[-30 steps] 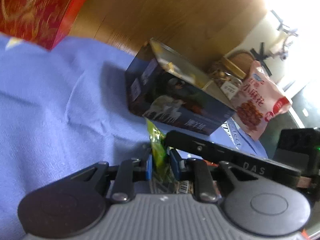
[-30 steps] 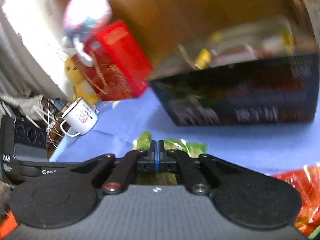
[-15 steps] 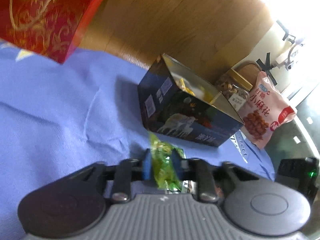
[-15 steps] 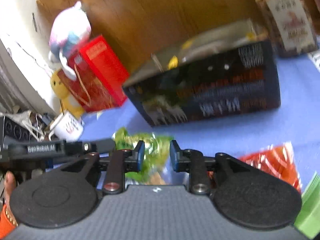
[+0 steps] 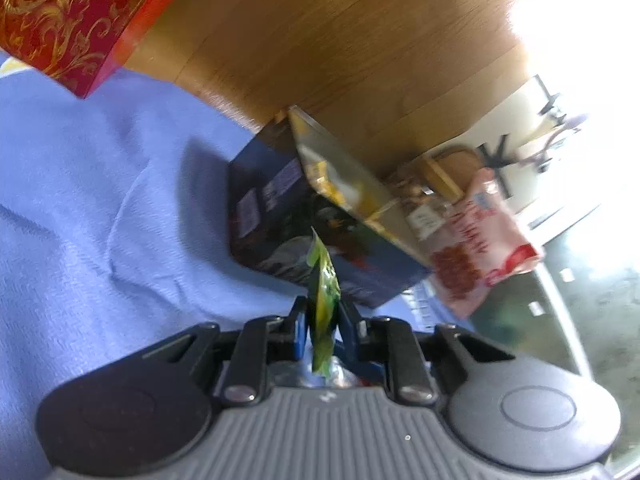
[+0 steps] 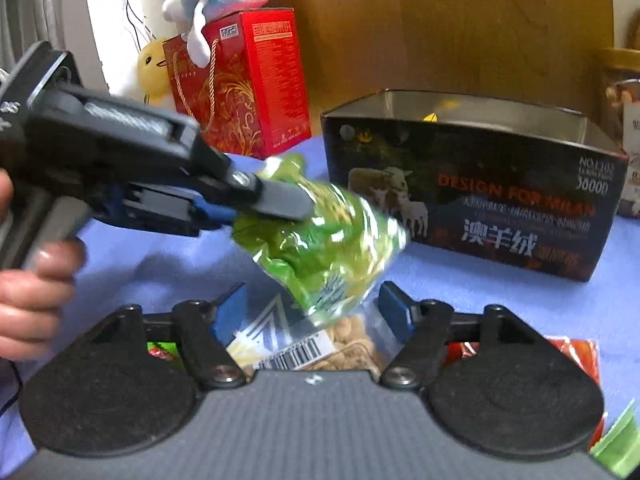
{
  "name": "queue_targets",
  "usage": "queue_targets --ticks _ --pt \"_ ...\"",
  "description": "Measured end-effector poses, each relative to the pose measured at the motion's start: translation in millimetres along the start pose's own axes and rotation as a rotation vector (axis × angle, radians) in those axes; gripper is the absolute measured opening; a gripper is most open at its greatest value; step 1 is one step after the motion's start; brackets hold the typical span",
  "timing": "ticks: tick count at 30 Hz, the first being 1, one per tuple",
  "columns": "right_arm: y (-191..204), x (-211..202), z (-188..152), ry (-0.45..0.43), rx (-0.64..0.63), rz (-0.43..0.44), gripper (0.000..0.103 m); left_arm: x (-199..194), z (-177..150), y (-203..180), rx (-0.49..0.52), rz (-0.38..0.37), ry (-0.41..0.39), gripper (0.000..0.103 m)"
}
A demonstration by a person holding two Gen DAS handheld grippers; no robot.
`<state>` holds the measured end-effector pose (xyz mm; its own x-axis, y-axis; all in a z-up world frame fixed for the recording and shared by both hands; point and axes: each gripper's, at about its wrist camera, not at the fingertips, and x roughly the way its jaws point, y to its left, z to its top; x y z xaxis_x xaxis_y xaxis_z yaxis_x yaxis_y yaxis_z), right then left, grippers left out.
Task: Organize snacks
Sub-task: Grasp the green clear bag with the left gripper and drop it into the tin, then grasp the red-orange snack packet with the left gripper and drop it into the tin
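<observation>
Left gripper (image 5: 322,322) jaws clamped on green snack bag (image 6: 328,240), held aloft short of dark box (image 6: 472,184); right gripper (image 6: 312,312) jaws apart, empty; risk: thin slick-looking film may slip from the pinch, dropping bag onto blue cloth (image 6: 460,280).

Between your left gripper (image 5: 323,322) fingers: green snack bag (image 6: 328,236), glossy crinkled plastic film. Ahead of it, dark box (image 6: 472,196): printed glossy card outside, shiny metallic lining inside. Under both tongs, blue cloth (image 5: 100,216): matt, wrinkled. Behind, wood panel (image 6: 440,24), smooth. Your right gripper (image 6: 312,314): matt black plastic.
</observation>
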<state>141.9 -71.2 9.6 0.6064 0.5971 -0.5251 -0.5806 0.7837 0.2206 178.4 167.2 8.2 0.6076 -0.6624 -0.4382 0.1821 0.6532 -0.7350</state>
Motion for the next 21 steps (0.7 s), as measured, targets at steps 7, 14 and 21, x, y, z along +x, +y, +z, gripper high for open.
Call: queue_targets --ticks 7,14,21 --pt "-10.9 -33.4 30.4 -0.191 0.002 -0.046 0.039 -0.3 34.7 -38.6 0.077 -0.078 -0.05 0.017" --pt "-58.2 -34.4 64.0 -0.234 0.017 -0.303 0.046 70.4 66.7 -85.5 0.239 0.059 -0.063 0.06" --pt "-88.1 -77.0 29.4 -0.212 0.127 -0.318 0.047 40.1 39.5 -92.7 0.36 0.15 -0.146 0.06"
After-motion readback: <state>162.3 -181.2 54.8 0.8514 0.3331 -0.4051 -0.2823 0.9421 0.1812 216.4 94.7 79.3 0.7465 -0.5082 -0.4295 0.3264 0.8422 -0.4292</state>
